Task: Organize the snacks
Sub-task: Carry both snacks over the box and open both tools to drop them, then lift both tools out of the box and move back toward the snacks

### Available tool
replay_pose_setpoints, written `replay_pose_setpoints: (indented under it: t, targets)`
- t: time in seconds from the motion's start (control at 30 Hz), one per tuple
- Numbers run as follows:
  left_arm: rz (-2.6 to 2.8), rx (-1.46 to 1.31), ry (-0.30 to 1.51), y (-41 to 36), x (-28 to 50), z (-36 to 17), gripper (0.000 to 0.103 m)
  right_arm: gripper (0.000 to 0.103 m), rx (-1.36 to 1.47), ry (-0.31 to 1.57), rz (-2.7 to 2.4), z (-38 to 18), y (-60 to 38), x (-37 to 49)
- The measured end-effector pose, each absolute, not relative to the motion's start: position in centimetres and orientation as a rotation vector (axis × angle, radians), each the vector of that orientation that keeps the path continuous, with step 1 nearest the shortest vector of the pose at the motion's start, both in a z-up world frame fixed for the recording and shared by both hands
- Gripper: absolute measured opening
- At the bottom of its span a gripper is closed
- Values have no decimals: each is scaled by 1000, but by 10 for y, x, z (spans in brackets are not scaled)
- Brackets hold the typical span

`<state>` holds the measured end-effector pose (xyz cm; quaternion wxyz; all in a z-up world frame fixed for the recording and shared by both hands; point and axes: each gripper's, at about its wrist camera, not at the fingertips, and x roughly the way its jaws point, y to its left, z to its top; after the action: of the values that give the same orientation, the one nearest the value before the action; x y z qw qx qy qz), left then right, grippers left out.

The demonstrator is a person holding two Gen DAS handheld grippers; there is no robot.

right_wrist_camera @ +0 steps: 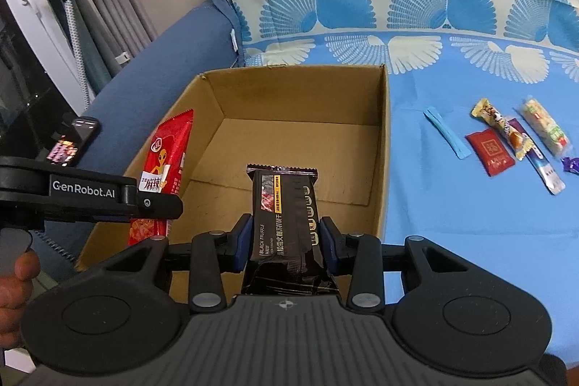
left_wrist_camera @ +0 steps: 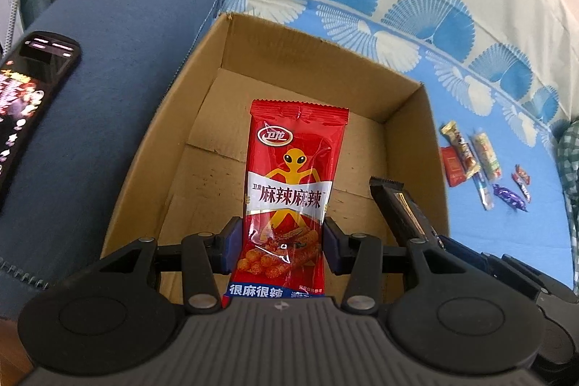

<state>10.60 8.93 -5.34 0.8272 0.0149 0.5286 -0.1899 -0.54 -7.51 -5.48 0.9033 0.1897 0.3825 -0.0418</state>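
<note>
Snacks first: red spicy-strip packet point(left_wrist_camera: 289, 190) sits clamped betw. the blue pads of the left gripper point(left_wrist_camera: 281, 243), jaws closed on its lower half, top end sticking out over the open cardboard box point(left_wrist_camera: 409, 85). Right gripper point(right_wrist_camera: 286, 243) has its jaws clamped on a black truffle ham cracker pack point(right_wrist_camera: 284, 216), also held above the box interior, w/ nothing lying on the box floor. In the right wrist view the left gripper shows side-on at the box's left wall, red packet in its grip, and a person's hand point(right_wrist_camera: 14, 292) at the frame edge. Box rests on a bed w/ a blue fan-print sheet point(right_wrist_camera: 452, 67). Right of the box, well apart from it, loose snacks lie on the sheet: blue stick sachet point(right_wrist_camera: 447, 132), small red packet point(right_wrist_camera: 490, 151), a few long candy bars point(right_wrist_camera: 542, 127), purple-wrapped candy point(left_wrist_camera: 508, 198). Left of the box, a phone point(left_wrist_camera: 29, 104) w/ lit screen lies on the dark blue cushion point(left_wrist_camera: 119, 35).
</note>
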Motion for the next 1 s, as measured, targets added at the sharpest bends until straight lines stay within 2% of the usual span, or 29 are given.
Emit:
replay_pose_setpoints:
  t: [0.57, 0.6, 0.63, 0.67, 0.7, 0.73, 0.77, 0.9, 1.0]
  targets:
    - [-359, 86, 1201, 79, 137, -104, 51, 41, 400, 853, -83, -92, -79, 32]
    - [-358, 94, 1195, 78, 137, -104, 53, 43, 405, 852, -79, -92, -79, 33]
    - [-352, 98, 1185, 77, 138, -104, 64, 44, 413, 846, -80, -91, -80, 34]
    - [-346, 101, 1176, 77, 139, -102, 84, 53, 418, 844, -82, -89, -81, 35]
    - [-312, 104, 1160, 79, 139, -100, 90, 65, 422, 840, -93, -87, -81, 35]
    - [-291, 101, 1142, 82, 138, -96, 99, 70, 424, 827, -113, -83, -81, 33]
    - [-285, 91, 1130, 85, 137, -93, 103, 79, 421, 818, -122, -80, -82, 30]
    - [-285, 55, 1146, 101, 123, -81, 103, 90, 363, 792, -118, -64, -77, 3]
    - [-265, 62, 1142, 114, 100, -72, 103, 93, 325, 786, -111, -50, -60, -30]
